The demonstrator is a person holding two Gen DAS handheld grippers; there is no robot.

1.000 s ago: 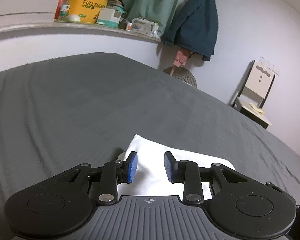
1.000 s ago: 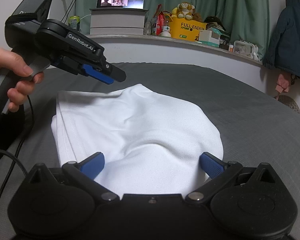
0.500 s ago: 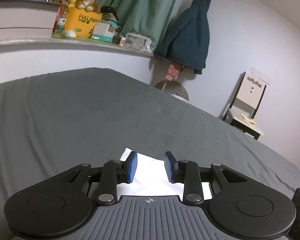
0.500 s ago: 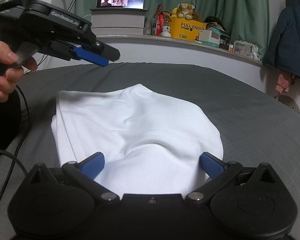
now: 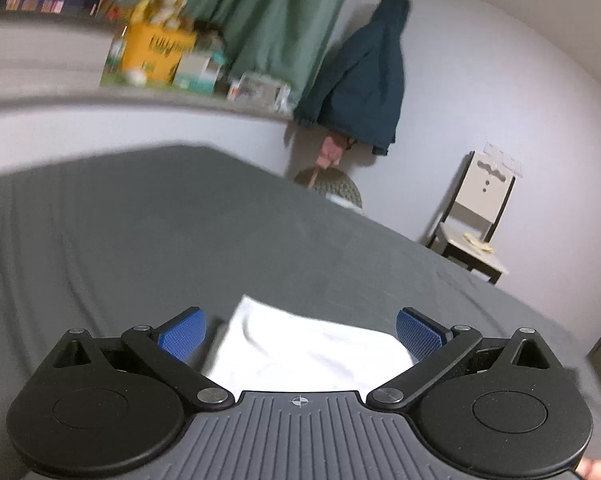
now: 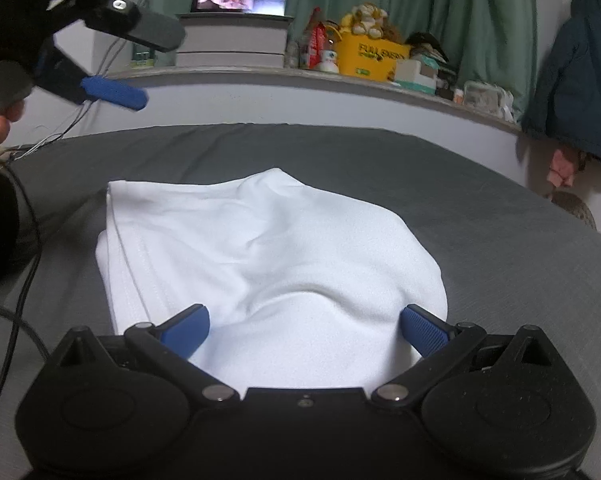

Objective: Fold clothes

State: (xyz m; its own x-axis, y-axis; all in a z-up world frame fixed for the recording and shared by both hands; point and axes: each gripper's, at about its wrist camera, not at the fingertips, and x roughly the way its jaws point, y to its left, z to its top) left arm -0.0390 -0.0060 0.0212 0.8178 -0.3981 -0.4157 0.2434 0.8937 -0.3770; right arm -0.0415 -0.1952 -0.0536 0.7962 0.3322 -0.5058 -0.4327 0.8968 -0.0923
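The left hand-held gripper (image 5: 300,334) was opening, its blue pads spread wide with nothing pinched between them; in the right wrist view it hung at the upper left of the frame, clear of the cloth. The right hand-held gripper (image 6: 303,330) stood wide too, its pads on either side of a raised hump of the white garment (image 6: 260,256) at lower centre, not visibly pressing on it. The garment lay folded into a compact bundle on the grey bed (image 6: 500,264), so a fold looked just released. The next move probably called for flattening that hump or taking a fresh edge for another fold. The garment's near edge was hidden behind the gripper bodies, the left view was blurred, and the layers underneath could not be made out.
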